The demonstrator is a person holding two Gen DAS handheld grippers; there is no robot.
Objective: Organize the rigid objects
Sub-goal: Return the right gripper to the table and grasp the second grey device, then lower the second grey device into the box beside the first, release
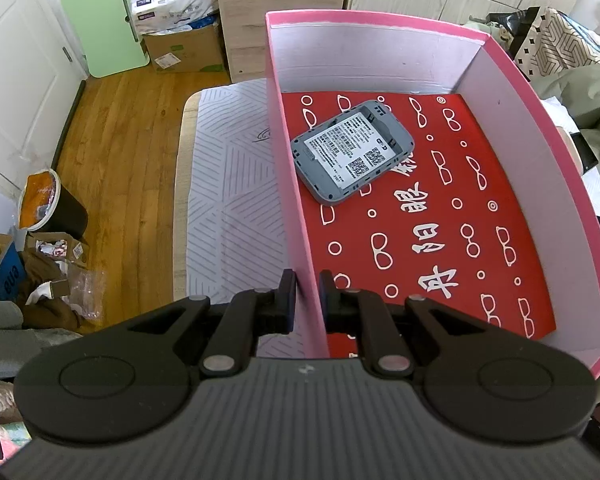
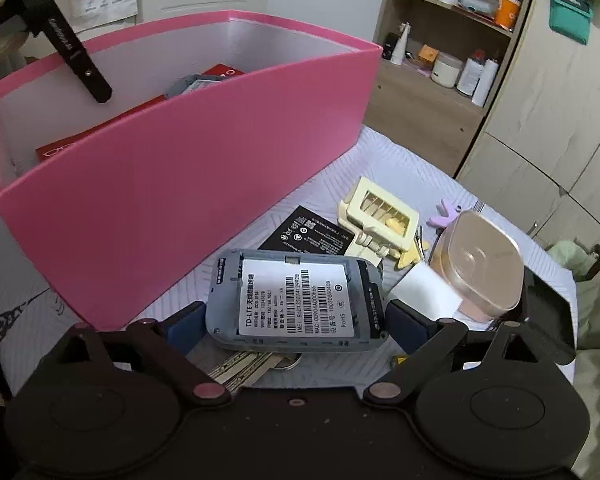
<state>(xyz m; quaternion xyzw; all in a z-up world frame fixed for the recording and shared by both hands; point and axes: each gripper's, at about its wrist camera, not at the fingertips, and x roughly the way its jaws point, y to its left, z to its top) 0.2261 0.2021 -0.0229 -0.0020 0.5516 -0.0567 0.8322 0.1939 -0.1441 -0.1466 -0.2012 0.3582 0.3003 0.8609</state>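
Pink box [image 1: 512, 68], pale lilac inside; red liner [image 1: 440, 216] with white glasses-and-circle print. Grey device [image 1: 352, 152] in it, white barcoded label. Second grey device [image 2: 294, 300] between right tool's [image 2: 296, 314] blue pads. Bench cloth [image 1: 228, 184] white, grey-striped.

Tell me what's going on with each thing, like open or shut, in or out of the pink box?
Pink box: open, no lid, upright.
Grey gadget in the box: lies label up, back cover off.
Grey gadget on the table: outside the box, label up, between open tongs.
Left tongs: shut on the box wall.
Right tongs: open.
Keys: lying flat, outside the box.
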